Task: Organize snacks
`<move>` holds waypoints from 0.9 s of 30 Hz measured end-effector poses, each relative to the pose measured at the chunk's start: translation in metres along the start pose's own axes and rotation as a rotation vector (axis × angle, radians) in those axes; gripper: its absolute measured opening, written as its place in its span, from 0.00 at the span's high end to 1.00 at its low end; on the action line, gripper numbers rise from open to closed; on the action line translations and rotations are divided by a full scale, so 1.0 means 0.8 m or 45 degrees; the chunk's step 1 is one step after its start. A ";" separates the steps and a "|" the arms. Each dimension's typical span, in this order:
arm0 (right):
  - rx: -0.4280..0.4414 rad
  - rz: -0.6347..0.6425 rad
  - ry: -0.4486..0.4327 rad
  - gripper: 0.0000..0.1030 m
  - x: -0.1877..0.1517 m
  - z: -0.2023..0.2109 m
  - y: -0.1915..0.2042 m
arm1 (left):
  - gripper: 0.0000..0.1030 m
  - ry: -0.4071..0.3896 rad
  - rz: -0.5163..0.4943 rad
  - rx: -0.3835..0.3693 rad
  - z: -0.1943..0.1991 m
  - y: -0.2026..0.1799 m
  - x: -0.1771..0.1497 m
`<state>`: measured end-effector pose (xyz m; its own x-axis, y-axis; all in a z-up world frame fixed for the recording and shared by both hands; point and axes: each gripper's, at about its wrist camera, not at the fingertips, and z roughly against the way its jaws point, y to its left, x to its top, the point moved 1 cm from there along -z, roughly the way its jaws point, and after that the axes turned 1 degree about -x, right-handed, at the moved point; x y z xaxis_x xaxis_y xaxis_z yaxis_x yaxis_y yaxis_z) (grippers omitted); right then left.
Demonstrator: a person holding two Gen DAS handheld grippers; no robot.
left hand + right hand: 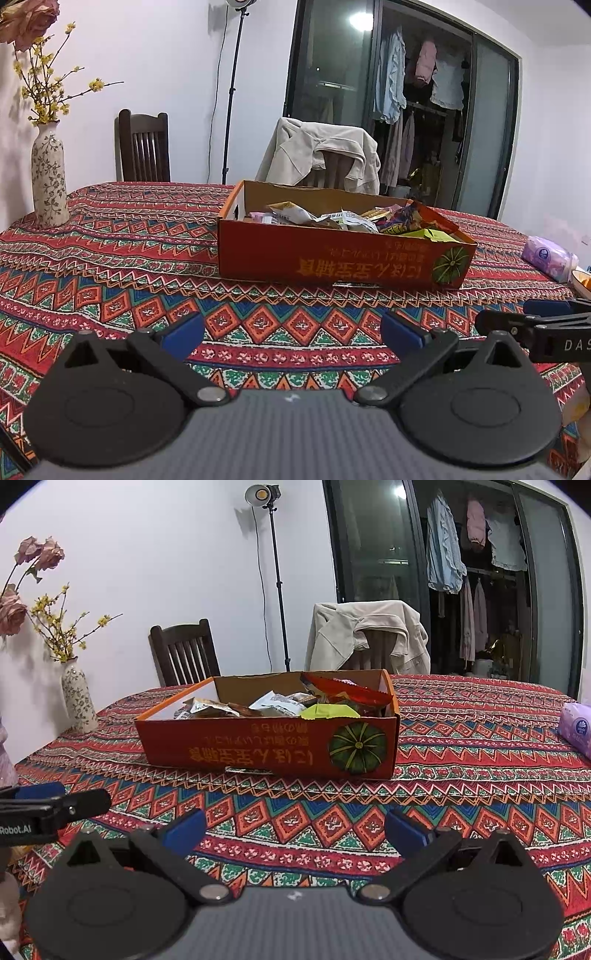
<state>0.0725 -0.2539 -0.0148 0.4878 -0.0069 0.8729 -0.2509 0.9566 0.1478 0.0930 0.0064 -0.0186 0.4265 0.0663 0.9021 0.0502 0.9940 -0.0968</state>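
Both claws, left (291,334) and right (295,829), gape empty above the patterned tabletop (129,258); the left reads "Robot.AI", facing an orange pumpkin-printed snack box (273,744).

Tablecloth (110,258): woven cloth, matt, printed in bands.
Box (266,746): corrugated cardboard, red printed outer face with a slight sheen, raw brown inside.
Snack packets (273,705): thin crinkled foil and plastic film, glossy.
Left gripper (291,334): matt black plastic arms, blue pads (rubbery by the look), bright metal pivot pins.
Right gripper (295,825): same finish.
Vase (48,177): glazed ceramic, smooth.
Chair (184,653): dark wood.
Tissue pack (550,256): soft glossy plastic wrap.
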 end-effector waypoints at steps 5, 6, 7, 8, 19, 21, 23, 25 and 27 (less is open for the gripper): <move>-0.001 0.001 0.006 0.00 -0.002 -0.001 0.001 | 0.00 0.035 -0.029 0.021 -0.004 -0.004 0.000; 0.000 0.001 0.008 0.00 -0.003 -0.001 0.001 | 0.00 0.036 -0.028 0.019 -0.004 -0.004 0.000; 0.000 0.002 0.008 0.00 -0.003 -0.001 0.002 | 0.00 0.039 -0.027 0.014 -0.003 -0.004 0.000; -0.001 0.001 0.008 0.00 -0.003 -0.001 0.001 | 0.00 0.038 -0.027 0.011 -0.003 -0.005 0.000; -0.002 0.001 0.007 0.00 -0.004 0.000 0.002 | 0.00 0.033 -0.035 -0.002 0.001 -0.007 0.001; -0.003 0.001 0.007 0.00 -0.004 0.000 0.002 | 0.00 0.032 -0.037 -0.006 0.002 -0.007 0.001; -0.003 0.001 0.007 0.00 -0.004 0.000 0.002 | 0.00 0.032 -0.039 -0.009 0.002 -0.008 0.001; -0.003 0.001 0.006 0.00 -0.004 0.000 0.002 | 0.00 0.034 -0.040 -0.009 0.002 -0.008 0.001; -0.003 0.001 0.007 0.00 -0.004 0.000 0.002 | 0.00 0.036 -0.042 -0.011 0.002 -0.009 0.001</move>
<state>0.0707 -0.2523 -0.0173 0.4923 -0.0042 0.8704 -0.2496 0.9573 0.1458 0.0915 -0.0002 -0.0170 0.4498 0.0312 0.8926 0.0723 0.9948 -0.0712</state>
